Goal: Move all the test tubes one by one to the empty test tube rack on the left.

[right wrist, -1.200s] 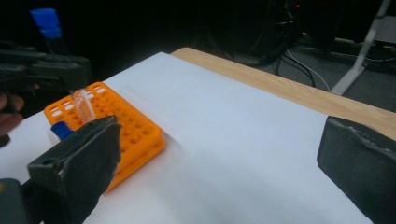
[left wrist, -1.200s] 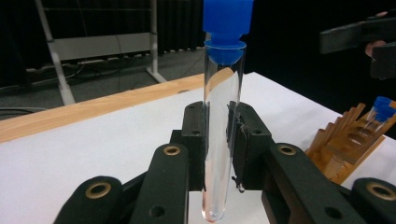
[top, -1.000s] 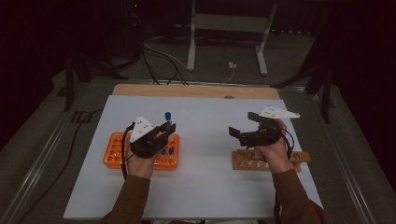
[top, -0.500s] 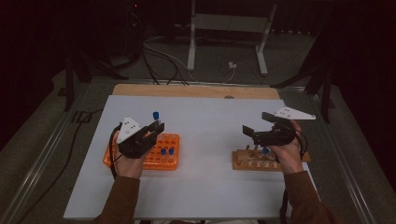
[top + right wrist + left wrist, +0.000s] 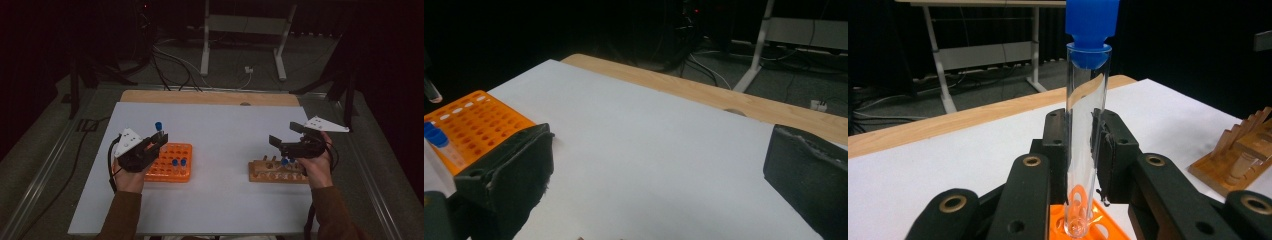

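Observation:
My left gripper (image 5: 159, 138) is shut on a clear test tube (image 5: 158, 129) with a blue cap, held upright over the far left corner of the orange rack (image 5: 170, 161). In the left gripper view the tube (image 5: 1087, 125) stands between the black pads, its rounded bottom just above the orange rack (image 5: 1100, 225). My right gripper (image 5: 289, 135) hovers open above the wooden rack (image 5: 277, 172), which holds one blue-capped tube (image 5: 284, 161). In the right gripper view nothing lies between my right gripper's (image 5: 664, 175) widely spread jaws.
Two blue-capped tubes (image 5: 178, 162) stand in the orange rack, seen again at the left (image 5: 439, 140) of the right gripper view. The white sheet (image 5: 220, 125) covers the table, with a wooden strip (image 5: 210, 97) along its far edge. Cables and a metal stand (image 5: 240, 45) lie beyond.
The left hand has carried the tube to the left, over the rack's left end. The right hand has drifted to the right above the wooden rack, jaws still open.

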Demonstrator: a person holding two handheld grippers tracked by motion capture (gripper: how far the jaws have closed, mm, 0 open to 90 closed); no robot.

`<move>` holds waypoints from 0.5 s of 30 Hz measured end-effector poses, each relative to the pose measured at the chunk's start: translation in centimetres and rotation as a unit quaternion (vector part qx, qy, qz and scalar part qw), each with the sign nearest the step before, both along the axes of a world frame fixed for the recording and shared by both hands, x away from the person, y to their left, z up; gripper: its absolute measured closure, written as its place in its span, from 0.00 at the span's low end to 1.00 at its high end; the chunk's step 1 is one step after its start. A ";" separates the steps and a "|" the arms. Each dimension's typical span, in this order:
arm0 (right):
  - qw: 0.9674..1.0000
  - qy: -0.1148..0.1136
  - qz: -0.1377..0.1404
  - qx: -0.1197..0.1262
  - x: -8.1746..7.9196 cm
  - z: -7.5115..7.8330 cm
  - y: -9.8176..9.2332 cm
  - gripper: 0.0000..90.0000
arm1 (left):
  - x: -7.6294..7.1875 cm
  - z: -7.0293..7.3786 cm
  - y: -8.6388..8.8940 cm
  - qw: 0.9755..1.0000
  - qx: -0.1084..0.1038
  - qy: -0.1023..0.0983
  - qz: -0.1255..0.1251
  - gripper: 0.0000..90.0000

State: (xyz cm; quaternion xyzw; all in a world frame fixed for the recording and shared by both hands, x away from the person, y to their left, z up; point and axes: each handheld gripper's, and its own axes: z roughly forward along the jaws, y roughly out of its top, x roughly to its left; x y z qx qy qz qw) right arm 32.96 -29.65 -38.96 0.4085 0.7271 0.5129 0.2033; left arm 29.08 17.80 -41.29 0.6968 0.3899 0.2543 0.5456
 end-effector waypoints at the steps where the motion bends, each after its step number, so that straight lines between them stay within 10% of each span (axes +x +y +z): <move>1: 1.000 0.000 -0.001 0.000 0.0 -0.1 -0.2 0.00 | -0.1 -0.1 0.1 1.000 0.001 0.000 0.000 0.86; 15: 1.000 0.002 -0.018 0.012 -0.8 -1.1 -2.2 0.00 | -1.3 -2.0 1.3 1.000 0.007 0.015 0.004 0.86</move>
